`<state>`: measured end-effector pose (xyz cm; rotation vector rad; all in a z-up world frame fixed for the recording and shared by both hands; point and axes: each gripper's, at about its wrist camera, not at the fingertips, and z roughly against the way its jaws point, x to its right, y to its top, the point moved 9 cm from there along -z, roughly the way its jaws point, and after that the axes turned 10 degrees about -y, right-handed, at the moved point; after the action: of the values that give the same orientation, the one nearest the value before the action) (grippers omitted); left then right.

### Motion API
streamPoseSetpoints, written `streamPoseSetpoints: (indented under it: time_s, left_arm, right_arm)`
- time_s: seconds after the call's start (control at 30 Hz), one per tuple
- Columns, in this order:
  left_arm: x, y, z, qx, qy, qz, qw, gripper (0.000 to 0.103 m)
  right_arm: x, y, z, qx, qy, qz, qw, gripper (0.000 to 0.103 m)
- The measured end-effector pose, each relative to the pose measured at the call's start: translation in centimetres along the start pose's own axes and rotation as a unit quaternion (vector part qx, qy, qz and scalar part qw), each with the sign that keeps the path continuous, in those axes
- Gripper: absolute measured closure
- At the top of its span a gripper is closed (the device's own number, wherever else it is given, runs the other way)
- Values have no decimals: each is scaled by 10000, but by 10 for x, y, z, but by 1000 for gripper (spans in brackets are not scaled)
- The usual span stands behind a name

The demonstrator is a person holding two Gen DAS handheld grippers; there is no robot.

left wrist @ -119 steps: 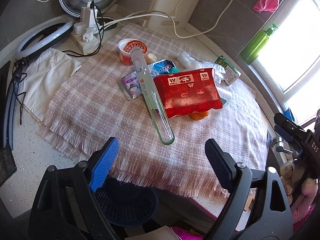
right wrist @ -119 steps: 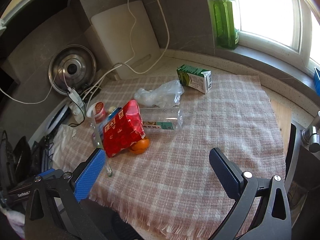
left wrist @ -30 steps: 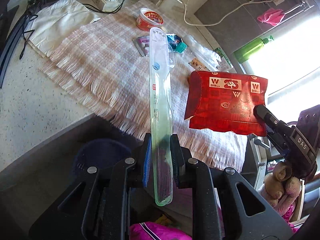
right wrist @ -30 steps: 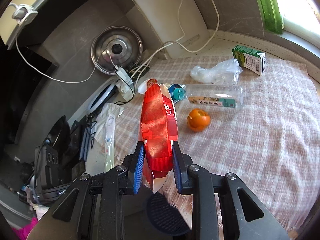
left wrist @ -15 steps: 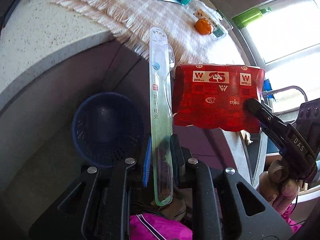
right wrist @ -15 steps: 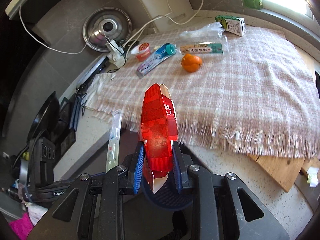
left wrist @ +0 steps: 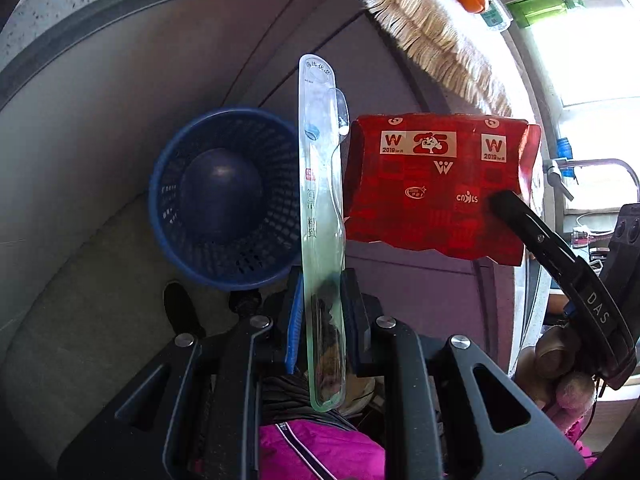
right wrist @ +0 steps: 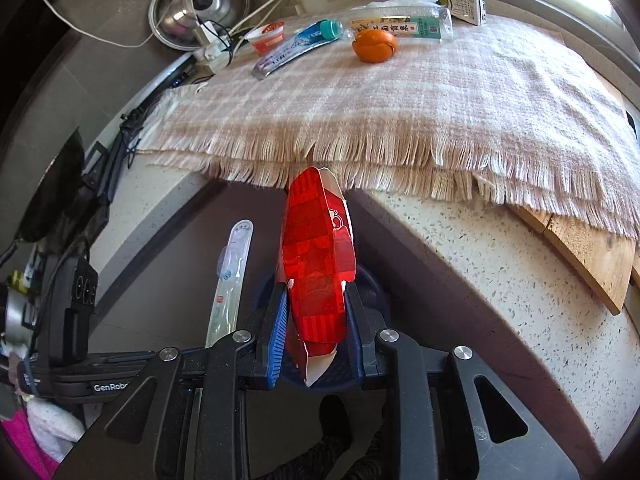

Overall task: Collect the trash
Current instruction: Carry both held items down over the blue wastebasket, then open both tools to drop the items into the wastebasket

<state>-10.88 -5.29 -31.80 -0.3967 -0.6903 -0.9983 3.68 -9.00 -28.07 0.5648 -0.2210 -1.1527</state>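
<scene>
Both grippers have dropped below the worktop's front edge since half a second ago. My left gripper (left wrist: 322,312) is clamped on the clear toothbrush pack (left wrist: 320,216), upright beside the blue bin (left wrist: 224,200), which sits on the floor under the worktop. My right gripper (right wrist: 316,320) is clamped on the red carton (right wrist: 318,260), apparently over the bin, though it is mostly hidden there. On the fringed cloth (right wrist: 400,92), the orange (right wrist: 375,46), toothpaste tube (right wrist: 298,48) and plastic bottle (right wrist: 400,26) lie toward its far edge.
</scene>
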Motion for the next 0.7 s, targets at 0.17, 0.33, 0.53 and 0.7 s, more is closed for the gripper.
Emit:
streamPoseSetpoints:
  time_s: [0.17, 0.33, 0.53, 0.7]
  left_arm:
    - [-15, -9, -17, -241, 182, 64, 9995, 86]
    - [-32, -11, -36, -493, 492, 175, 9974, 86]
    - [-47, -5, -52, -692, 814, 230, 9940, 86]
    - [-58, -6, -61, -791, 996, 282, 9915, 86]
  right_arm:
    - [-6, -14, -21, -134, -187, 213, 9995, 78]
    - [-8, -29, -44, -331, -327, 355, 9983, 78]
    - [-10, -39, -70, -493, -517, 560, 9959, 78]
    - [-12, -42, -87, -588, -595, 651, 9944, 78]
